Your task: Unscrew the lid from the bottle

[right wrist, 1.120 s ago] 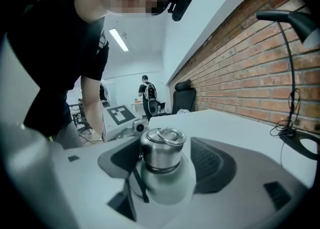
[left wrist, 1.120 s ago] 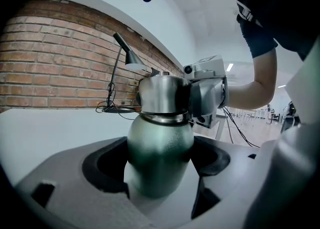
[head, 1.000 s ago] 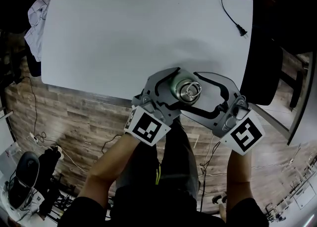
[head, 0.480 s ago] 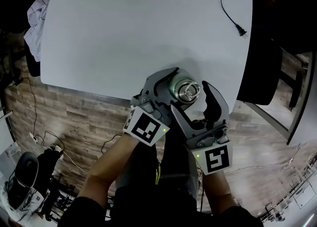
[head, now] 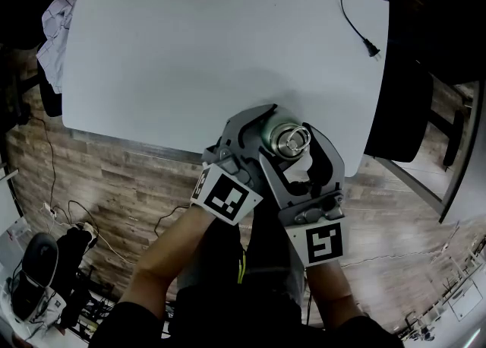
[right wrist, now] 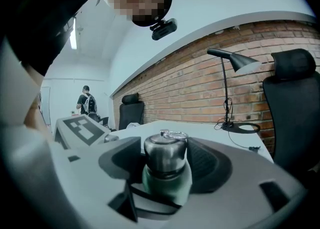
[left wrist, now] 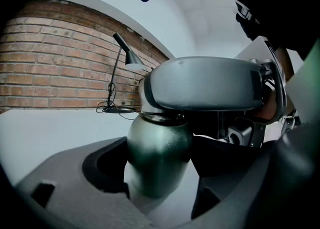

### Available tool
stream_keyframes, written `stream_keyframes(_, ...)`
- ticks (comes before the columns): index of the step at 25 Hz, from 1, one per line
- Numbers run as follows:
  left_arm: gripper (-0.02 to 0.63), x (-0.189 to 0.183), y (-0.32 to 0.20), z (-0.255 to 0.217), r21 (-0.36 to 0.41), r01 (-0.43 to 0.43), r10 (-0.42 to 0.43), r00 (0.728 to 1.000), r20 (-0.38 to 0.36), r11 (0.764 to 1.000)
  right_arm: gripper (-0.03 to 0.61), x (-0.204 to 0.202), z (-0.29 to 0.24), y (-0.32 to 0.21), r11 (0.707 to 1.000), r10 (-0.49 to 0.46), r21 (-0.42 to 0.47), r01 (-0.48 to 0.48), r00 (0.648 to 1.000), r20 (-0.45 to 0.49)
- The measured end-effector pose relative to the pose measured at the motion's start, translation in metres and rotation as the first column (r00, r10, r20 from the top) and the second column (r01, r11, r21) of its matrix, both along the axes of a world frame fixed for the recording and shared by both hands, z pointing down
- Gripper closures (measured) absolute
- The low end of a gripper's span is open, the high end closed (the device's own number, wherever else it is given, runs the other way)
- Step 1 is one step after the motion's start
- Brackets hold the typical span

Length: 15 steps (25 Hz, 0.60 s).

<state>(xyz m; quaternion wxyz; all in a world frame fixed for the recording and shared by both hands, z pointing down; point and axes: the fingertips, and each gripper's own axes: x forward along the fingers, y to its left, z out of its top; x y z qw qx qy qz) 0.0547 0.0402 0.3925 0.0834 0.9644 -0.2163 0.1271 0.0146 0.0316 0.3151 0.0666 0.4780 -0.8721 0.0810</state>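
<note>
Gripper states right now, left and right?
Left gripper: shut on the bottle.
Right gripper: open; fingers have just been closing around the lid, not visibly pressing.

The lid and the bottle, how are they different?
The lid is shiny silver; the bottle is dull green. The lid is narrower and has a ring on top; the bottle is wider and rounded. The left hand-held gripper grips the bottle; the right hand-held gripper has just been closing its jaws, yet they stand off the lid's sides. Both look like metal.
</note>
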Motion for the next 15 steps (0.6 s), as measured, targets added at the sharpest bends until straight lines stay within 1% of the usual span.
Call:
stream_keyframes(3, 0.245, 0.0, 0.0, 0.0, -0.001, 0.0, 0.0, 1.0, 0.0, 1.0, 0.311, 0.002, 0.0, -0.001, 1.0, -0.011, 0.007, 0.011, 1.0, 0.002)
stream_keyframes(9, 0.245, -0.001, -0.001, 0.0, -0.007, 0.006, -0.006, 1.0, -0.004, 1.0, 0.311, -0.002, 0.0, -0.003, 0.997, -0.066, 0.024, 0.067, 0.998, -0.007)
stream_keyframes(11, 0.245, -0.001, -0.001, 0.0, -0.016, 0.007, -0.008, 1.0, -0.01, 1.0, 0.311, -0.005, 0.001, -0.003, 0.994, -0.103, 0.042, 0.104, 0.994, -0.026)
stream_keyframes(13, 0.245, -0.002, -0.001, 0.0, -0.023, 0.008, -0.008, 1.0, -0.014, 1.0, 0.311, -0.008, 0.001, -0.002, 0.986, -0.157, 0.055, 0.16, 0.986, -0.054)
stream_keyframes(15, 0.245, -0.002, -0.002, 0.0, -0.021, 0.006, -0.006, 1.0, -0.011, 1.0, 0.311, -0.009, 0.001, -0.001, 0.974, -0.217, 0.05, 0.22, 0.974, -0.058)
